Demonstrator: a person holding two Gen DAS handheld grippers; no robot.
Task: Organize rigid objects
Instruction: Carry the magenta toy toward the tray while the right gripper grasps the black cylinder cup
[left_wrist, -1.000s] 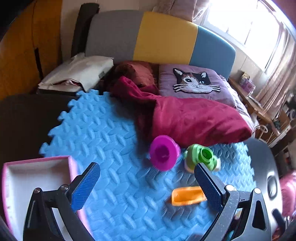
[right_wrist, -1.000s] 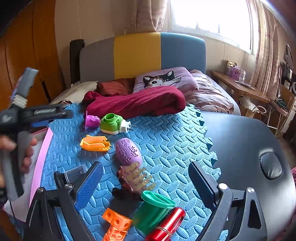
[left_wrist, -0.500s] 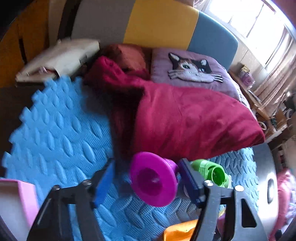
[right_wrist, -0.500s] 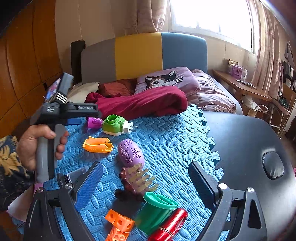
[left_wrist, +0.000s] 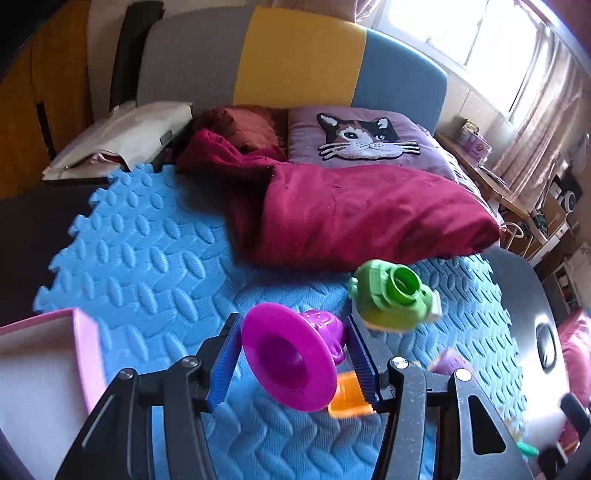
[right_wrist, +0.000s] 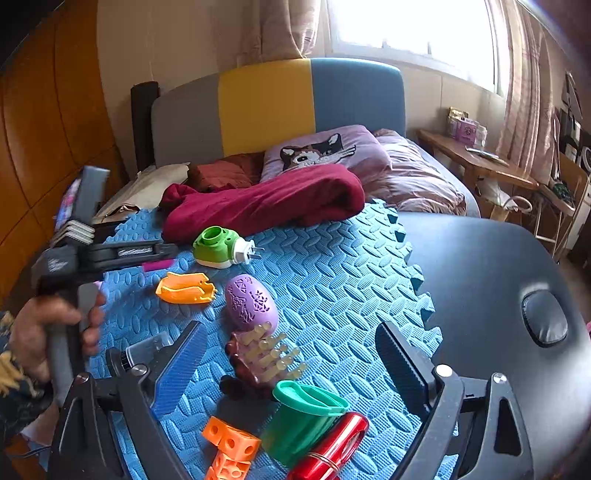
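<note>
My left gripper (left_wrist: 291, 354) is shut on a magenta funnel-shaped toy (left_wrist: 291, 358) and holds it above the blue foam mat (left_wrist: 147, 258). In the right wrist view the left gripper (right_wrist: 110, 253) is held at the mat's left, the magenta toy (right_wrist: 159, 264) just showing. A green plug-in device (left_wrist: 391, 299) and an orange piece (left_wrist: 347, 395) lie beyond it. My right gripper (right_wrist: 291, 354) is open and empty above a brown comb-like toy (right_wrist: 262, 358), a purple egg (right_wrist: 251, 301), a green cup (right_wrist: 303, 417), a red cylinder (right_wrist: 332, 450) and orange cubes (right_wrist: 229, 446).
A pink-rimmed white box (left_wrist: 40, 376) stands at the mat's left edge. A dark red blanket (left_wrist: 351, 214) and a cat pillow (left_wrist: 365, 140) lie behind the mat. The black table (right_wrist: 498, 288) extends to the right.
My left gripper reached the magenta toy, closed on it and lifted it back toward the left. The right gripper has hardly moved.
</note>
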